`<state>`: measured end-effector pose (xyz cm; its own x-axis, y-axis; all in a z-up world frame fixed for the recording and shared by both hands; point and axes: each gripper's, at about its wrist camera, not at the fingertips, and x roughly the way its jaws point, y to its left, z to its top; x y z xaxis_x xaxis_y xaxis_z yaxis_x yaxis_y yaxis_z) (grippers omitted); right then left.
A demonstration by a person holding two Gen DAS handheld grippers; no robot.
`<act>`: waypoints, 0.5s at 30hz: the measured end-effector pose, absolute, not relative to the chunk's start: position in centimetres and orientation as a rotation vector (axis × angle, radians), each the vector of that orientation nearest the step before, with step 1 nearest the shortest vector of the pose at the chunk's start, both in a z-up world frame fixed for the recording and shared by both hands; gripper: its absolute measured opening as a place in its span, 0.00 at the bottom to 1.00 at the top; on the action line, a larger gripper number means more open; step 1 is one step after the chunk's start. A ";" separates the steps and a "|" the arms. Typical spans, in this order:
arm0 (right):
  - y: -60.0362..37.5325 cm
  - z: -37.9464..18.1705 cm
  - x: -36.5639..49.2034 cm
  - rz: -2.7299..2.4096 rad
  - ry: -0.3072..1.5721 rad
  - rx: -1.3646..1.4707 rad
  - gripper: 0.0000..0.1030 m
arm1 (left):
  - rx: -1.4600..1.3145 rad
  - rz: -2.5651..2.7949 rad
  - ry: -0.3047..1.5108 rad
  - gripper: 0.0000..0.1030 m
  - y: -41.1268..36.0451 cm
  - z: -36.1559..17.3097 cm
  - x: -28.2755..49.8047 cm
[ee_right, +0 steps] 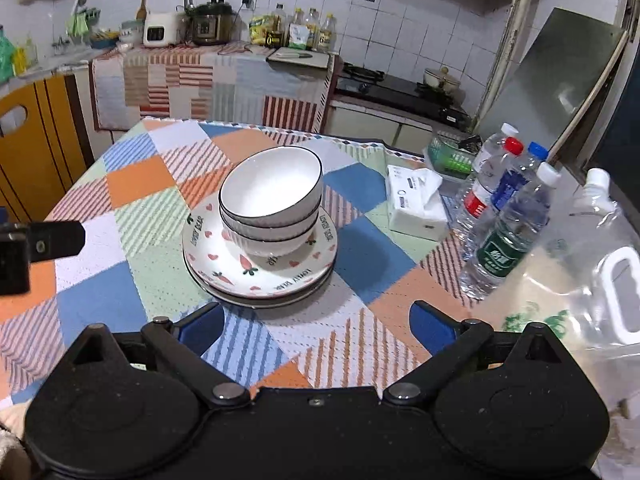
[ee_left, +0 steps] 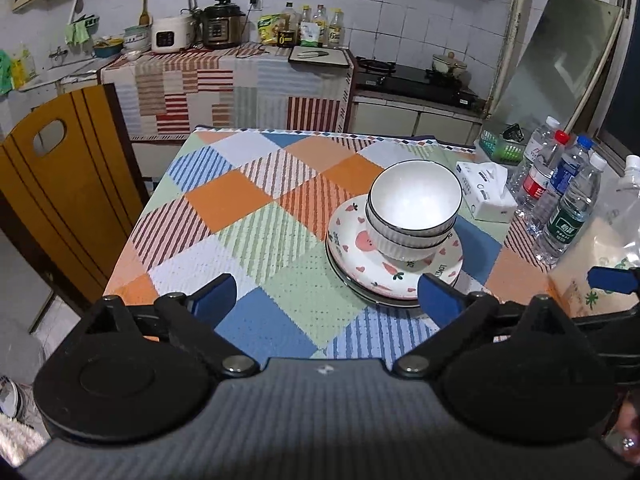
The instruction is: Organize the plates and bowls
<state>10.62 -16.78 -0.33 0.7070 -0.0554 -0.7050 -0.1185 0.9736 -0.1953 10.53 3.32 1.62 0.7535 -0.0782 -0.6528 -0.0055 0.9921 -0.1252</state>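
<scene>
A: Bowls (ee_left: 414, 210) nested on the plates (ee_left: 394, 268), one stack on the worktop (ee_left: 256, 216) beside the tissue pack (ee_left: 486, 196).
B: Tongs?
A: Left tongs (ee_left: 326, 300) and right tongs (ee_right: 316, 326) both released, nothing between them.

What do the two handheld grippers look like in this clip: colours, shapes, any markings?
Both look alike. The left gripper and the right gripper each have a black body with two round discs, black linkage arms on silver pivot bolts, and blue pads on the jaws. No cables, sleeves or readable markings show.
</scene>
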 end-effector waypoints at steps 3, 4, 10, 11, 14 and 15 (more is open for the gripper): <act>-16.8 0.4 10.0 0.045 0.787 -0.204 0.98 | -0.119 -0.038 0.707 0.96 3.4 1.6 10.1; -16.9 0.5 9.8 0.048 0.792 -0.190 0.98 | -0.110 -0.040 0.703 0.96 3.4 1.6 9.9; -16.6 0.6 8.7 0.045 0.775 -0.209 0.98 | -0.124 -0.032 0.684 0.96 4.4 1.6 9.4; -16.6 0.5 8.7 0.048 0.778 -0.205 0.98 | -0.126 -0.030 0.683 0.96 4.5 1.6 9.3; -16.7 0.5 8.4 0.054 0.786 -0.190 0.98 | -0.131 -0.020 0.681 0.96 4.8 1.6 9.1; -16.7 0.4 8.3 0.054 0.784 -0.190 0.98 | -0.128 -0.019 0.684 0.96 4.8 1.6 9.0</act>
